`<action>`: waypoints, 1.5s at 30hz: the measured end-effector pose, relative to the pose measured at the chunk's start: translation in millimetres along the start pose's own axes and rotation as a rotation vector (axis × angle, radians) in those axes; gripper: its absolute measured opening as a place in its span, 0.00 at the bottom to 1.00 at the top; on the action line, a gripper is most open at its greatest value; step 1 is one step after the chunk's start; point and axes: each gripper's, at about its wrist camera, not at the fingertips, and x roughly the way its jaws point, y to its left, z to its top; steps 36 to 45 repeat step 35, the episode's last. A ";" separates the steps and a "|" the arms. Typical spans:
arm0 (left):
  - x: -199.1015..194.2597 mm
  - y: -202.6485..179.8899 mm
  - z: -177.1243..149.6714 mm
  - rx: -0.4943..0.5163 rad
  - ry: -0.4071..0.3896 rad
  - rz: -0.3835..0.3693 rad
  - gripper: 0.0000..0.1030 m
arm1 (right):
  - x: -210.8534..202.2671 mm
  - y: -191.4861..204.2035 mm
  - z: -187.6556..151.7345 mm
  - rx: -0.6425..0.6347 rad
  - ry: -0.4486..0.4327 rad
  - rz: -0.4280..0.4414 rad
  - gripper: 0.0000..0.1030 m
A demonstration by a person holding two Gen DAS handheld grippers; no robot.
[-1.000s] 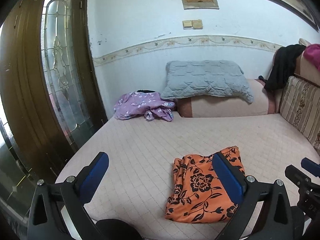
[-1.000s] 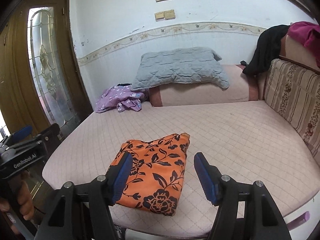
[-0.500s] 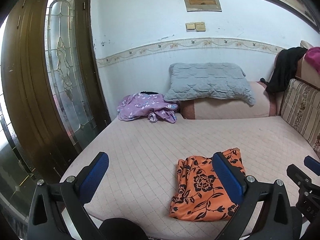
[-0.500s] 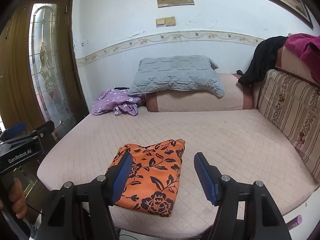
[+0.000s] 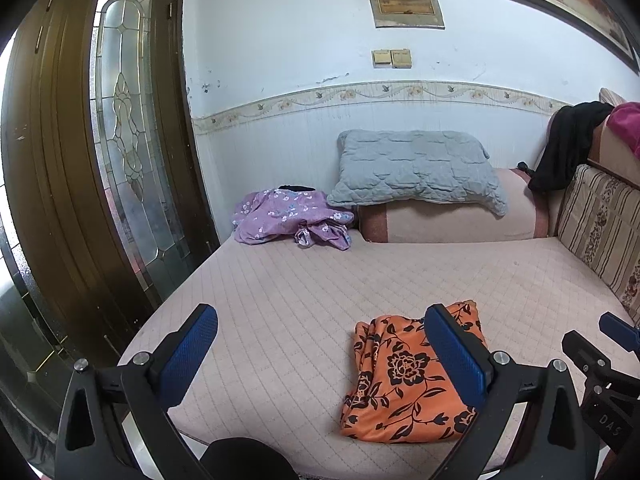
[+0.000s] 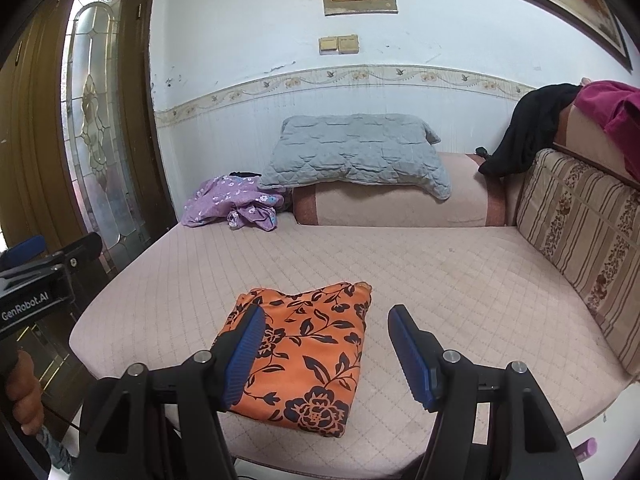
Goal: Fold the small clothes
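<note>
- Holding both tools back over the near edge of the bed (image 6: 460,280), you have the orange floral garment (image 6: 308,352) lying folded into a neat rectangle on the quilted cover, close to that near edge
- Your left tool (image 5: 320,360) stands spread wide with nothing between its blue pads; the garment sits beyond its right-hand finger, not touched
- Your right tool (image 6: 326,354) is also spread, empty, hovering above the near part of the garment without contact
- Judge this piece as done, and treat the crumpled purple floral garment (image 5: 288,216) at the far left of the bed, just beside the grey pillow (image 5: 416,170), as the likely next one
- Reach for it over the open cover, not across the orange piece, so that you do not drag a sleeve or a finger through the finished fold
- Take the purple cloth by an edge or a seam, not by the bunched middle, and pull it to open bedding before you flatten it
- Keep the tools level with each other when you lift, or the thin fabric will likely twist
- Compared with a second ago, both views take in more of the wall above the bed, and the orange garment sits lower in each picture, though it lies in the same place on the bed
- Both tools show the same spread as they did then
</note>
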 end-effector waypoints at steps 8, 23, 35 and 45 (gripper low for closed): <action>-2.1 0.9 0.9 0.011 -0.005 -0.023 1.00 | -4.4 3.9 2.9 -0.014 -0.016 -0.015 0.66; 8.8 -0.8 1.8 0.007 0.014 -0.048 1.00 | -0.8 4.5 3.9 -0.018 -0.015 -0.020 0.66; 47.6 1.0 6.7 -0.028 0.033 -0.087 1.00 | 43.8 -4.4 14.4 -0.029 0.022 -0.011 0.66; 47.6 1.0 6.7 -0.028 0.033 -0.087 1.00 | 43.8 -4.4 14.4 -0.029 0.022 -0.011 0.66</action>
